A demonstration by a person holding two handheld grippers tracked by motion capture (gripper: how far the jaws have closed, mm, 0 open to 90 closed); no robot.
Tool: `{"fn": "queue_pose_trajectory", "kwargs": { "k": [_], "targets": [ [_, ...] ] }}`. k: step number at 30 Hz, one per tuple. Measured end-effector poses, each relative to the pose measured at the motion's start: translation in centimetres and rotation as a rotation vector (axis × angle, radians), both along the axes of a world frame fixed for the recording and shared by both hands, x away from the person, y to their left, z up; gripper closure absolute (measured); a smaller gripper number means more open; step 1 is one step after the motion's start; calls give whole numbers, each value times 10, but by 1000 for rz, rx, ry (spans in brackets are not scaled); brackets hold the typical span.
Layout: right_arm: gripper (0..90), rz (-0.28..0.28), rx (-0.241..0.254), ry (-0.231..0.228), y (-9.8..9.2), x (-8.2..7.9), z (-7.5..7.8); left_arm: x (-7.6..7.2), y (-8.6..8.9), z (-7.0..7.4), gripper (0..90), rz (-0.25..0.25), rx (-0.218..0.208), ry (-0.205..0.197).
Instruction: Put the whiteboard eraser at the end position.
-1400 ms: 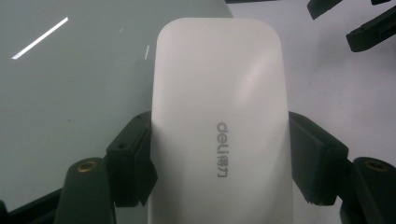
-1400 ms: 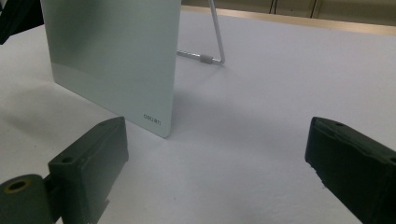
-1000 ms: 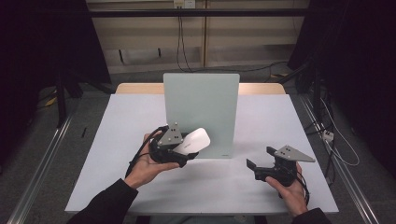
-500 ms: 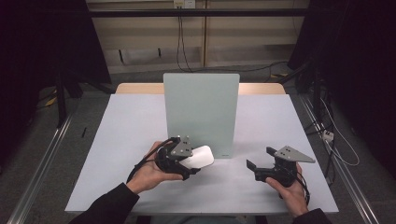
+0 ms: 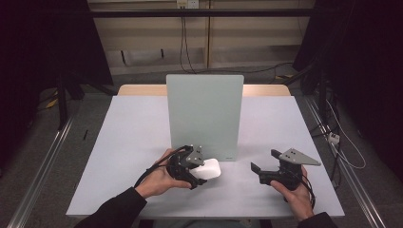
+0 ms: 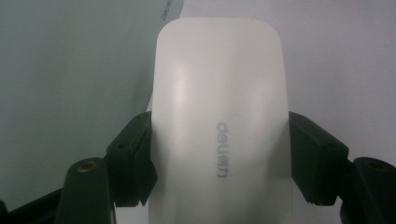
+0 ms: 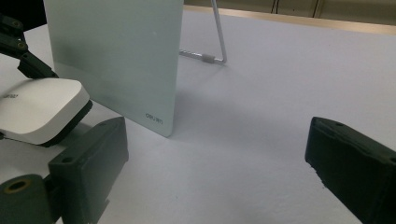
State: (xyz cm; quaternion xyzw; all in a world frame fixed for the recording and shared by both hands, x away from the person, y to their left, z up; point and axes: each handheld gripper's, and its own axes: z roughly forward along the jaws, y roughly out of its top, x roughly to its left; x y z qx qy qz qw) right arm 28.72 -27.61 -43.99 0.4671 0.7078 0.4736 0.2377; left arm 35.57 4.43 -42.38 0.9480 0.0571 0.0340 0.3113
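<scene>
A pale grey table [image 5: 133, 142] is standing on a grey floor [image 5: 52, 156], with a wooden edge [image 5: 142, 90] showing along its far side. Metal rails [image 5: 38, 175] are running along both sides, cables [image 5: 183, 42] are hanging down a beige back wall [image 5: 266, 33], and darkness is closing in on both sides.

High view: fixed above the near edge of the table [image 5: 133, 123], facing forward and down.
Left gripper view: very close, along the jaws onto the white eraser [image 6: 219, 121].
Right gripper view: low, facing the board [image 7: 116, 56].
Shared: eraser, board, tabletop.
</scene>
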Motion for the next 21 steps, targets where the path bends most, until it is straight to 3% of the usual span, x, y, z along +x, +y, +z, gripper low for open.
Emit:
{"fn": "queue_pose_trajectory", "kwargs": {
  "k": [6, 17, 20, 21],
  "targets": [
    [59, 6, -7, 3, 0, 0, 0, -2, -10, -8, 312, -17, 29, 2],
    [59, 5, -2, 2, 0, 0, 0, 1, -12, -15, 309, 11, 21, 30],
    [59, 4, 0, 2, -1, 0, -1, 1, -10, -17, 307, 19, 9, 30],
    [59, 2, 0, 1, -1, 0, 0, 0, -10, -16, 307, 36, 31, 9]
  ]
}}
